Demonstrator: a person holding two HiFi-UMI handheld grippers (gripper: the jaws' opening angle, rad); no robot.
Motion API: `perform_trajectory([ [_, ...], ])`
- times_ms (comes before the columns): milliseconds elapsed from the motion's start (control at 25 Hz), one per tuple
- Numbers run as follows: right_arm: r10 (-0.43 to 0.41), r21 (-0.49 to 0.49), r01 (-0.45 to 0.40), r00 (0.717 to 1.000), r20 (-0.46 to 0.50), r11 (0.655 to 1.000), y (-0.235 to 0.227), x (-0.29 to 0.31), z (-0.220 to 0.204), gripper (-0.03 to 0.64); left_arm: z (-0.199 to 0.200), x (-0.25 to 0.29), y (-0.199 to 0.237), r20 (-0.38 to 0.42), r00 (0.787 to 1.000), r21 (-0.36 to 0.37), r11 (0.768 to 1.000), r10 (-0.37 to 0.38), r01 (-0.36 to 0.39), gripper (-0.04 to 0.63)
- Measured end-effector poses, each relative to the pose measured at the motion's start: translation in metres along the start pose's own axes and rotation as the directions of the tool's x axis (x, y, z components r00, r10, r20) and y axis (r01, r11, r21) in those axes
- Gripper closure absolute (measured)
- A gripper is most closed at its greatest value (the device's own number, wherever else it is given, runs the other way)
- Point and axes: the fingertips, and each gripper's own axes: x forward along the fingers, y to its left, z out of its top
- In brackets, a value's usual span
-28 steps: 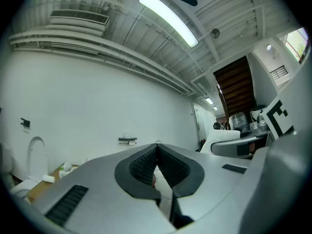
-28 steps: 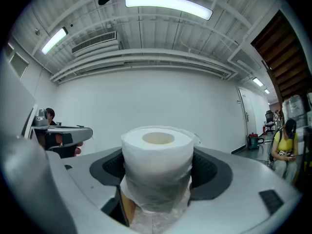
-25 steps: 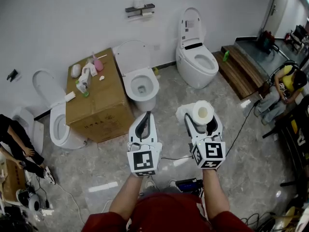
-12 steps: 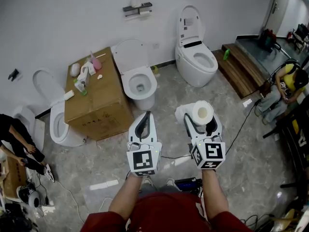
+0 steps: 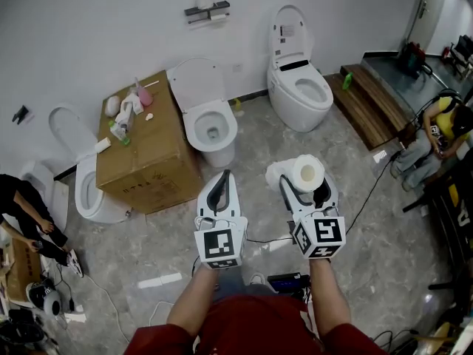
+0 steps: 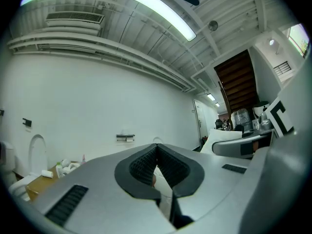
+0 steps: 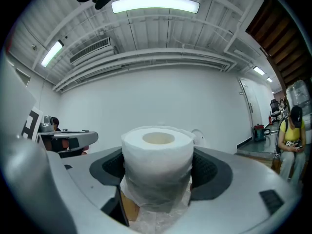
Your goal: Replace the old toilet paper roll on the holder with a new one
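Observation:
My right gripper [image 5: 304, 182] is shut on a new white toilet paper roll [image 5: 306, 173], held upright in thin plastic wrap; the right gripper view shows the roll [image 7: 157, 165] squeezed between the black pads [image 7: 207, 172]. My left gripper [image 5: 221, 186] is shut with nothing in it; its pads [image 6: 146, 162] meet in the left gripper view. The wall-mounted paper holder [image 5: 206, 10] with the old roll [image 5: 205, 1] hangs far ahead on the white wall, small in the left gripper view as the holder [image 6: 126, 138]. Both grippers are well short of it.
A white toilet [image 5: 211, 117] stands straight ahead, another toilet [image 5: 297, 76] to its right. A cardboard box [image 5: 144, 146] with bottles is at left beside a third toilet [image 5: 81, 176]. A seated person [image 5: 440, 132] is at right, another person [image 5: 22, 213] at left. Cables lie on the floor.
Both grippers and I have moved forward towards the wall; the toilets and box have slid slightly down and left in view. Both grips are unchanged.

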Motion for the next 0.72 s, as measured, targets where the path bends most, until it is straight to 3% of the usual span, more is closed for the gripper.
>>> perform_trajectory([
  [400, -0.012, -0.054, 0.011, 1.000, -0.020, 0.998, -0.006, 0.068, -0.006, 0.225, -0.017, 0.063, 0.028, 0.004, 1.000, -0.016, 1.000, -0.020, 0.020, 0.580],
  [720, -0.011, -0.072, 0.009, 0.999, -0.032, 0.997, 0.005, 0.173, 0.000, 0.225, -0.020, 0.145, 0.091, 0.028, 0.999, -0.031, 0.999, -0.019, 0.020, 0.580],
])
